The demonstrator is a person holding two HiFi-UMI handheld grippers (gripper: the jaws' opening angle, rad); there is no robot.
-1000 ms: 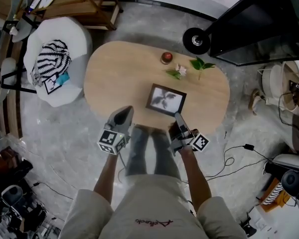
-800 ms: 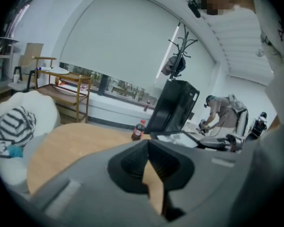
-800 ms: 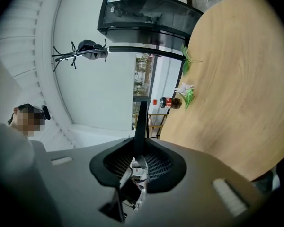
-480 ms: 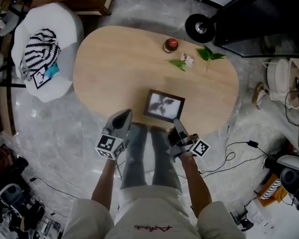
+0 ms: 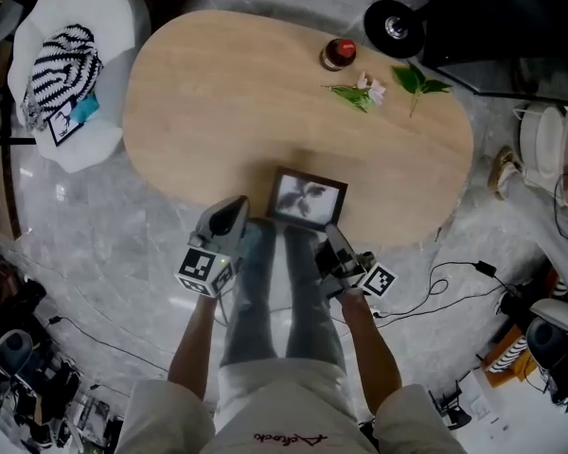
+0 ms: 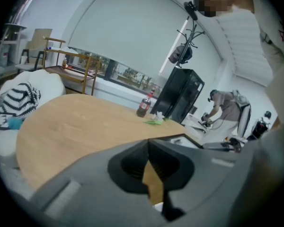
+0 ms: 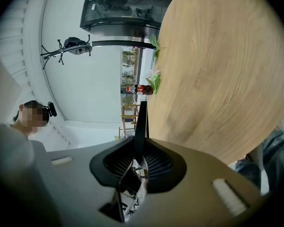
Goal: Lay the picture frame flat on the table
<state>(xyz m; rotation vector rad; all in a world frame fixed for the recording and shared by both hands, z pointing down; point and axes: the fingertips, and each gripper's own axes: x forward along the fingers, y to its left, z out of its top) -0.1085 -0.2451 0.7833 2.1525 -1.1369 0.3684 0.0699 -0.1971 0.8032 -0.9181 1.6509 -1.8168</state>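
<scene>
Wooden table (image 5: 218, 93) bears picture frame (image 5: 308, 200), its corner hidden in right gripper's (image 5: 334, 232) clamped jaws; left gripper's (image 5: 237, 203) jaws together.

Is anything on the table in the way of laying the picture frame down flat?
Nothing visible. The right gripper holds the picture frame at the near edge of the table, and the wood around it is bare. The bottle, flower sprig and leaf lie off at the far side.

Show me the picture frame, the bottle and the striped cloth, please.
picture frame (image 5: 308, 200), head view, middle of its picture.
bottle (image 6: 143, 107), left gripper view, its dark body.
striped cloth (image 5: 62, 69), head view, middle of the stripes.
</scene>
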